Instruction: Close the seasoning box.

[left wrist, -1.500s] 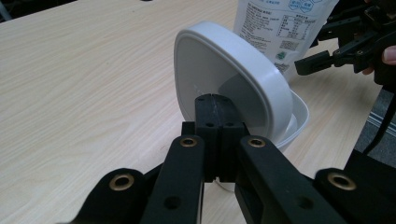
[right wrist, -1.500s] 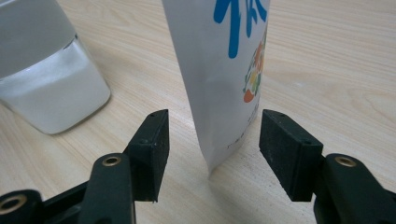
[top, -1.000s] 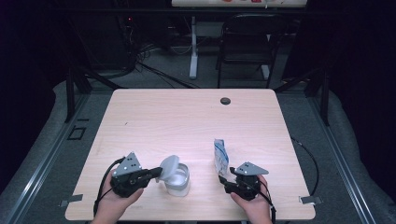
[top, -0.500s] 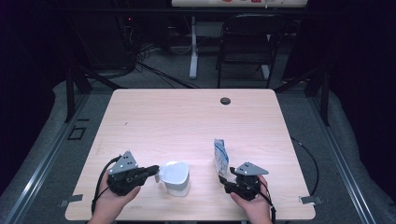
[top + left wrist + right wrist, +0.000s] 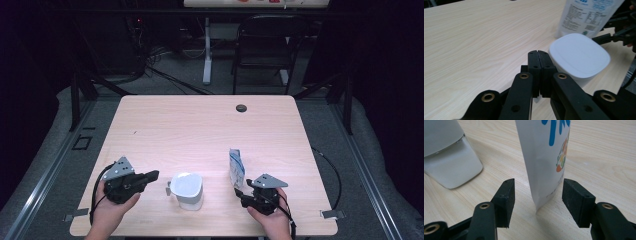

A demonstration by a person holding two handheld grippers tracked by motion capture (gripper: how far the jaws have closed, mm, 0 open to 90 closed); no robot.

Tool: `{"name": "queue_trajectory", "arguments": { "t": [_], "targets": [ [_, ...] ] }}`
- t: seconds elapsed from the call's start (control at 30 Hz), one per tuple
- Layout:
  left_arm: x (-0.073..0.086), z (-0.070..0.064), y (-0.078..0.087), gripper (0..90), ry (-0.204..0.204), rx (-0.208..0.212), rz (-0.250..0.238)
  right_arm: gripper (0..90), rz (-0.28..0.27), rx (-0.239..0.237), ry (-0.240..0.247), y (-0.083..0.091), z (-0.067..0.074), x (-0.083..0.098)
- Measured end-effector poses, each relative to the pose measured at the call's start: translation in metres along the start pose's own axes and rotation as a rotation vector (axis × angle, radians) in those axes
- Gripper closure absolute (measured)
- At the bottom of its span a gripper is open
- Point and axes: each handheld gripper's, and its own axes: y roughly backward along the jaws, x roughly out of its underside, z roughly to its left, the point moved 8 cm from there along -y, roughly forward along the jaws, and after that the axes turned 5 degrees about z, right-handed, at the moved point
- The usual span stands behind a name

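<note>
A white container (image 5: 188, 191) with a flat lid stands near the table's front edge; its lid (image 5: 579, 55) lies just right of my left jaws. My left gripper (image 5: 152, 175) lies to the left of it, shut and holding nothing, its tips (image 5: 537, 53) a short gap from the container. A white printed pouch (image 5: 236, 167) stands upright to the right. My right gripper (image 5: 241, 188) is at the pouch's base, open. The pouch (image 5: 544, 157) stands between the pads (image 5: 507, 193) with a gap on each side. The container's wall (image 5: 446, 162) is at the left.
A black round grommet (image 5: 241, 108) sits near the wooden table's (image 5: 200, 130) far edge. A chair (image 5: 265, 45) and cables stand on the dark floor beyond. The right gripper (image 5: 621, 32) is at the far right of the left gripper view.
My left gripper has drawn back to the left, away from the white container. The lid, tilted up a second ago, now lies flat on it. The right gripper has not moved.
</note>
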Motion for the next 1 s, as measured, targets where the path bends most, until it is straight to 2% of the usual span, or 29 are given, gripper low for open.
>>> {"name": "queue_trajectory", "arguments": {
  "t": [0.2, 0.33, 0.43, 0.6, 0.77, 0.97, 1.0],
  "targets": [
    [0.012, 0.028, 0.0, 86.8, 0.078, -0.037, 0.0, 44.1, 0.007, 0.006, 0.012, 0.001, -0.001, 0.001],
    [0.019, 0.039, -0.002, 83.6, 0.117, -0.052, -0.001, 44.1, 0.013, 0.01, 0.016, 0.001, -0.002, 0.001],
    [0.025, 0.047, -0.006, 78.7, 0.141, -0.067, 0.0, 44.2, 0.013, 0.012, 0.019, 0.001, -0.003, 0.001],
    [0.036, 0.059, -0.013, 65.0, 0.178, -0.103, 0.012, 44.2, 0.02, 0.017, 0.023, 0.002, -0.004, 0.002],
    [0.049, 0.069, -0.023, 55.8, 0.19, -0.147, 0.035, 44.0, 0.019, 0.023, 0.034, 0.003, -0.004, 0.003],
    [0.06, 0.072, -0.032, 51.9, 0.201, -0.166, 0.073, 43.9, 0.022, 0.022, 0.019, 0.001, -0.006, 0.005],
    [0.06, 0.072, -0.034, 51.3, 0.201, -0.167, 0.066, 43.8, 0.033, 0.019, 0.028, 0.001, -0.006, 0.006]
  ]
}}
